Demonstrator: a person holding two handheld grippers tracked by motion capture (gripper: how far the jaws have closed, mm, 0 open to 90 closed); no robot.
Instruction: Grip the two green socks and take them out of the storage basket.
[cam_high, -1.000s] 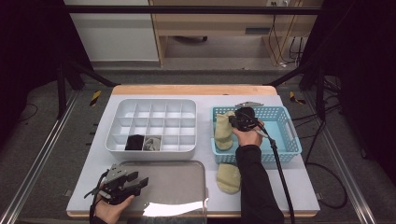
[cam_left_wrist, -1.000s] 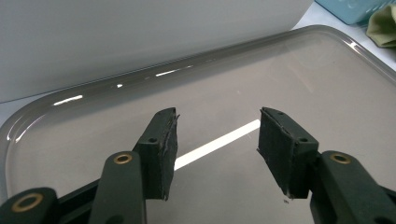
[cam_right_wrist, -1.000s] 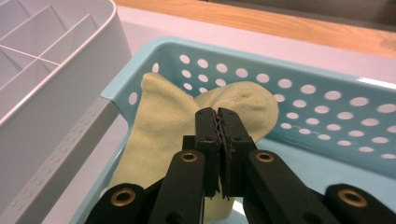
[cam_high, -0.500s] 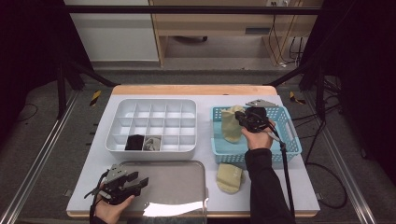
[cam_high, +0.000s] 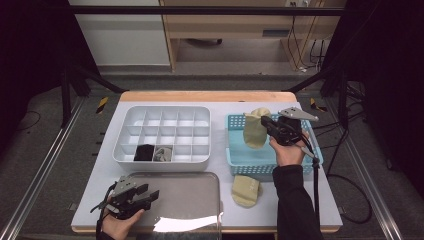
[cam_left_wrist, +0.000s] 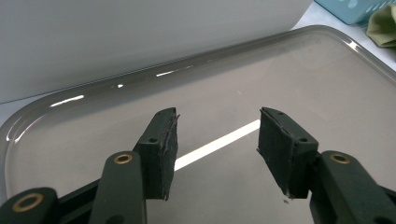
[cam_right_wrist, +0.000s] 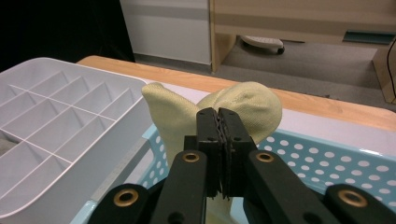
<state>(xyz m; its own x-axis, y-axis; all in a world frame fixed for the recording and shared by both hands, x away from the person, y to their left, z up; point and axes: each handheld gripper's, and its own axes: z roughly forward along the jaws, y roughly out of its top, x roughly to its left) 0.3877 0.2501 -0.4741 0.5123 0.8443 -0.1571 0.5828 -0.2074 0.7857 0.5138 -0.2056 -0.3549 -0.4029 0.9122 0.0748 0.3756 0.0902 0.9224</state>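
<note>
The right tongs (cam_high: 266, 124) are clamped on a pale yellow sock (cam_high: 255, 129), which hangs above the blue basket (cam_high: 240, 159) at about 3 o'clock of the white divided tray (cam_high: 161, 161). The pinch takes only a fold of cloth near the top, so the sock could slip free and drop back, or its dangling end could snag the basket rim. The left tongs (cam_left_wrist: 215, 140) stand open with nothing between them over the grey lid (cam_left_wrist: 280, 84). A second sock (cam_high: 246, 189) lies on the tabletop (cam_high: 310, 200) at 6 o'clock of the basket.
</note>
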